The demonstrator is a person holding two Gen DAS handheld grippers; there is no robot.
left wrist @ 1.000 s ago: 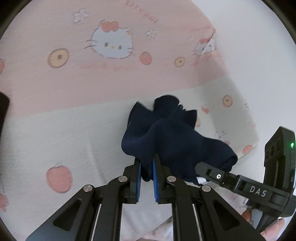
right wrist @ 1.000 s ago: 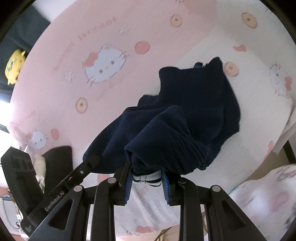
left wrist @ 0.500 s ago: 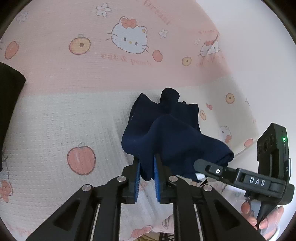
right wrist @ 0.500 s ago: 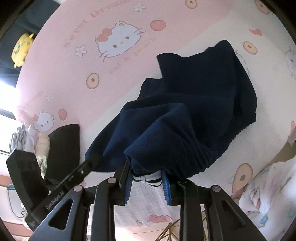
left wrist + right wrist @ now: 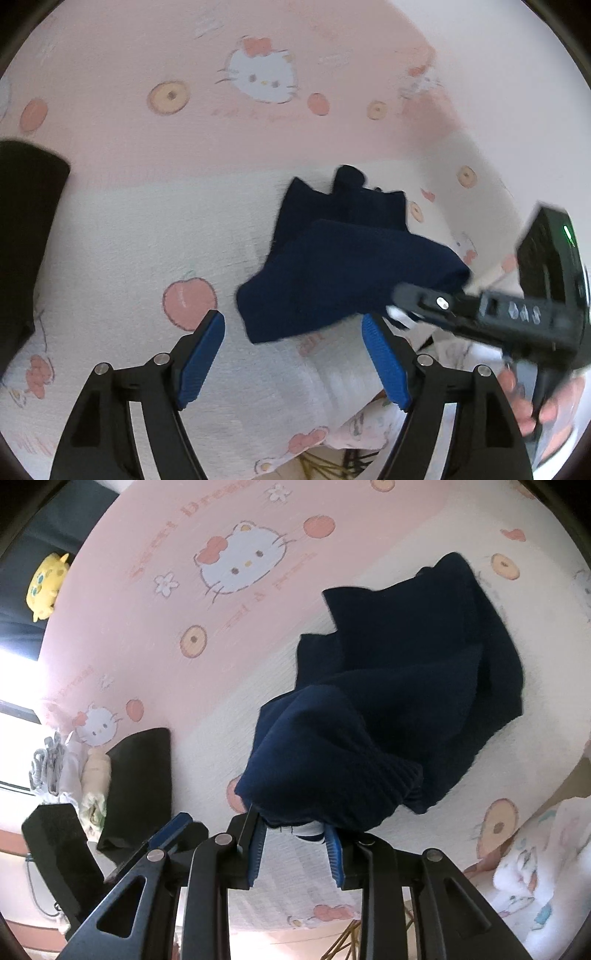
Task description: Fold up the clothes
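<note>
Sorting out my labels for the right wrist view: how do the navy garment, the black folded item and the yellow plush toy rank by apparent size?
Largest to smallest as they look:
1. navy garment
2. black folded item
3. yellow plush toy
The garment hangs nearest the camera and the toy lies farthest off, so true sizes stay unsure.

Pink-and-cream cartoon-cat printed cotton sheet: pink lettering near its top edge, blurred, first word apparently "Sweet"; remainder unreadable. Right black two-finger gripper: white lettering on its body, motion-blurred, illegible.
</note>
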